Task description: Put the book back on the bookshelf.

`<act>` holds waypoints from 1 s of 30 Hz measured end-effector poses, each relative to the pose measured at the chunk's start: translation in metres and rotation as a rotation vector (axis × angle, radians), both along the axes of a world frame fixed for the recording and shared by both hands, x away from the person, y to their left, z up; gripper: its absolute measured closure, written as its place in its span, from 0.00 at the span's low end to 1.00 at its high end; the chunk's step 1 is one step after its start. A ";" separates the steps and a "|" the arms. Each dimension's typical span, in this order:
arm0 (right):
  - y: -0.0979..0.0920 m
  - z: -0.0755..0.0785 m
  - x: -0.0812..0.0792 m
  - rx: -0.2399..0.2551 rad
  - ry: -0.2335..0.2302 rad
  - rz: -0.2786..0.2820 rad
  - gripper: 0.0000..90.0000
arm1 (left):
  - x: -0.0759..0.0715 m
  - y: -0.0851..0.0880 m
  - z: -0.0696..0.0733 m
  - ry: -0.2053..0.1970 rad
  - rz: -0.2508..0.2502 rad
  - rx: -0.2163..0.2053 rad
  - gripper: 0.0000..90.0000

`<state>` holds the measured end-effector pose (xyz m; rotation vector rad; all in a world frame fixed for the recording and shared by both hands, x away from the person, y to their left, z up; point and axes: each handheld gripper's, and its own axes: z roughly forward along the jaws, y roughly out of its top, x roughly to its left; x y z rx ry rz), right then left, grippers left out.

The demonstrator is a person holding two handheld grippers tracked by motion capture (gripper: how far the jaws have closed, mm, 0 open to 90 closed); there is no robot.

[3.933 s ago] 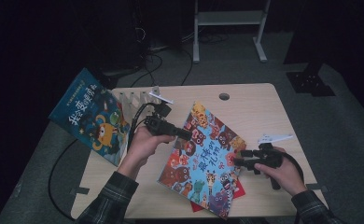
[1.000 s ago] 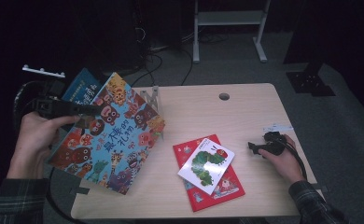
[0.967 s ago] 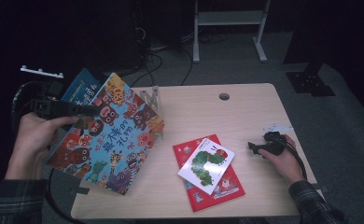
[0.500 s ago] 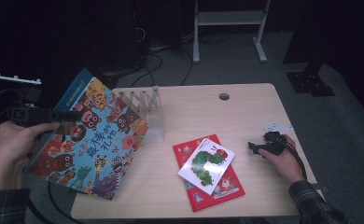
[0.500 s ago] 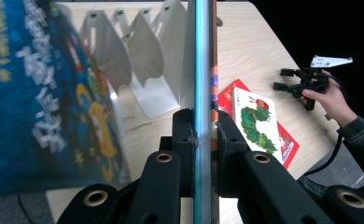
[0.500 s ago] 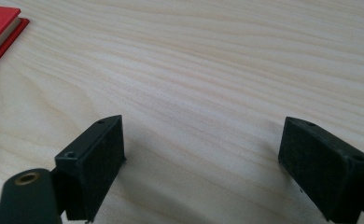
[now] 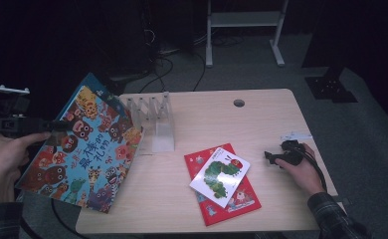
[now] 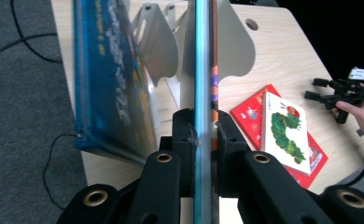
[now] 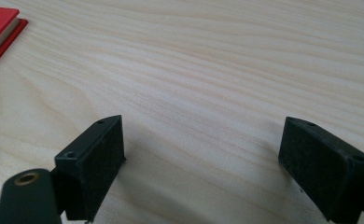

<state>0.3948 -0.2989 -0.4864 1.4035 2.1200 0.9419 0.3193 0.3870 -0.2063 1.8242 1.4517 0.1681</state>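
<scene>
One colourful monster book hangs tilted off the table's left edge, just left of the white book rack, clenched at its edge by the left gripper. Right of the rack, the right gripper rests with its jaws spread wide and bare, past the caterpillar book.

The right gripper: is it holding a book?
No, the right gripper has its jaws apart over the bare table.

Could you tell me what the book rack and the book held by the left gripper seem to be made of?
The book rack looks like thin white painted metal: smooth, stiff, rounded dividers. The owl book looks like glossy printed card covers, clamped edge-on in the left gripper.
</scene>
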 end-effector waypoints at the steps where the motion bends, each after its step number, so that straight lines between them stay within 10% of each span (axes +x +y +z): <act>1: 0.000 0.000 0.000 -0.001 0.000 0.000 0.14 | 0.001 0.002 0.000 0.005 0.006 0.005 0.90; 30: 0.000 0.000 0.001 0.000 0.000 -0.002 0.14 | 0.056 -0.013 0.005 0.028 0.131 0.068 0.90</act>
